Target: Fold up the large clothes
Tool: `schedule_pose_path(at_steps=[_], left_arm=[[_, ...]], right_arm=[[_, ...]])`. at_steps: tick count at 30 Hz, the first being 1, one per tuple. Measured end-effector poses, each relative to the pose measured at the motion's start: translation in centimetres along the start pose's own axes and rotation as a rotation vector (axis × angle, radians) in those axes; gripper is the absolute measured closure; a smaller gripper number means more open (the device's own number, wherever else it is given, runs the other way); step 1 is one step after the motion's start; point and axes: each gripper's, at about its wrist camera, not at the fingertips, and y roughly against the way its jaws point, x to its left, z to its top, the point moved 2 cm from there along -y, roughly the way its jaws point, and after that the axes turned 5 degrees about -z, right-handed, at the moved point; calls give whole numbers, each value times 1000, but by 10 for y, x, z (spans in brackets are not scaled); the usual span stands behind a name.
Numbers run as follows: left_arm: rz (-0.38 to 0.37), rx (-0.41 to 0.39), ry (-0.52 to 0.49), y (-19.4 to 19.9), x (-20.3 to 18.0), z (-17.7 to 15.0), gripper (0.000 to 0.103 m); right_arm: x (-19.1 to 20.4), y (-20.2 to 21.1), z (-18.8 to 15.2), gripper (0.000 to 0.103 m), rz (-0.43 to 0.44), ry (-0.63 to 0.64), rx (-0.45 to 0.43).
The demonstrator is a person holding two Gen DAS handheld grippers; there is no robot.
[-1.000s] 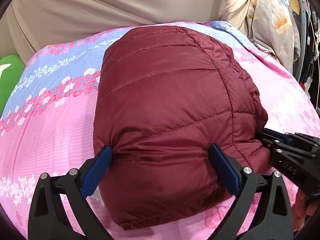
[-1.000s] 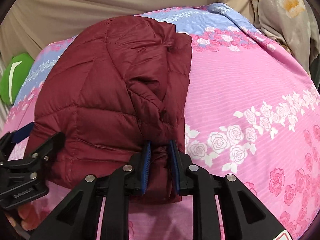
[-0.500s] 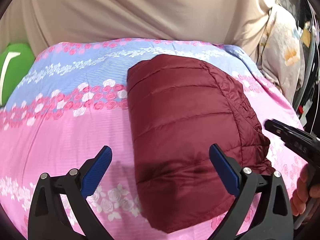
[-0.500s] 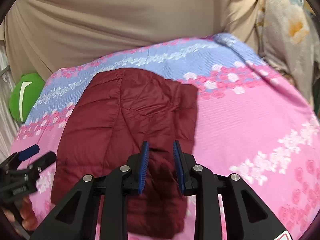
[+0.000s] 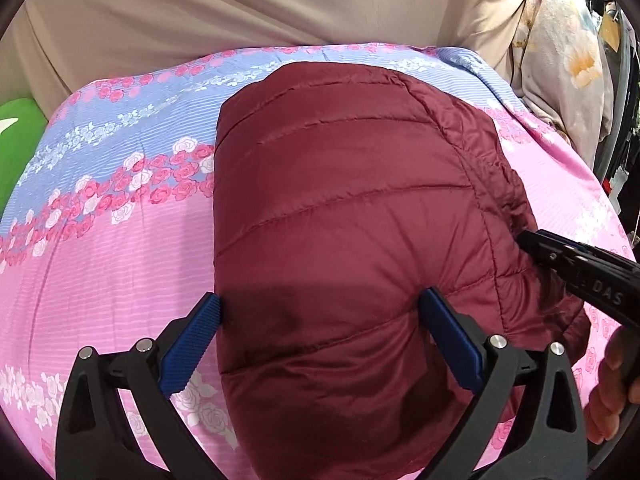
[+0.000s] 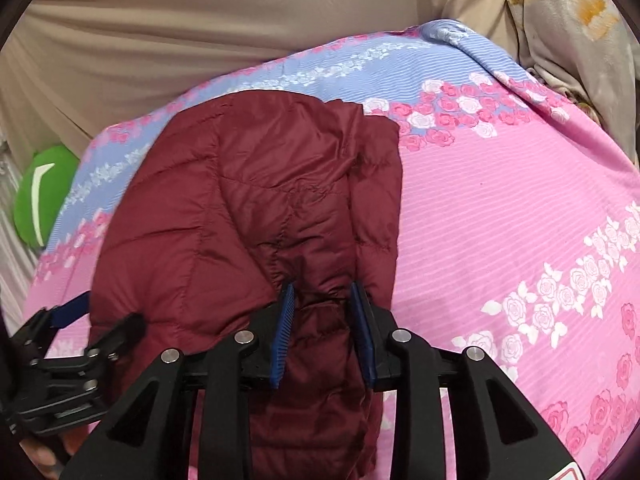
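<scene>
Jacket (image 5: 344,216) folded compact mid-bedsheet (image 5: 100,248); probably near done. Left gripper (image 5: 320,340) jaws wide, straddling; right gripper (image 6: 322,328) part-closed around edge, maybe pinching.

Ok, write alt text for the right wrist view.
A folded maroon puffer jacket lies on a pink and blue rose-print bedspread, with the right tool in the foreground, its blue pads narrowly apart around a bunched fold at the jacket's near edge. The left tool sits at the jacket's left edge; a beige curtain hangs behind.
</scene>
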Motion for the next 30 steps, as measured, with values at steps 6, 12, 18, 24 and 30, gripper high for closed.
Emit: schedule_pose_path(at_steps=[6, 12, 18, 24, 30], left_arm=[[4, 4, -7, -1, -2, 0, 5], [-24, -62, 0, 28, 8, 6, 5], [-28, 11, -2, 5, 14, 12, 5], [-119, 45, 65, 13, 38, 11, 5], [-242, 151, 188, -4, 68, -1, 5]], right_arm=[[1, -13, -6, 87, 21, 9, 36], [-15, 23, -7, 96, 68, -57, -55], [-12, -5, -13, 86, 28, -4, 32], [-19, 21, -16, 34, -16, -6, -3], [-30, -6, -33, 30, 121, -92, 135]])
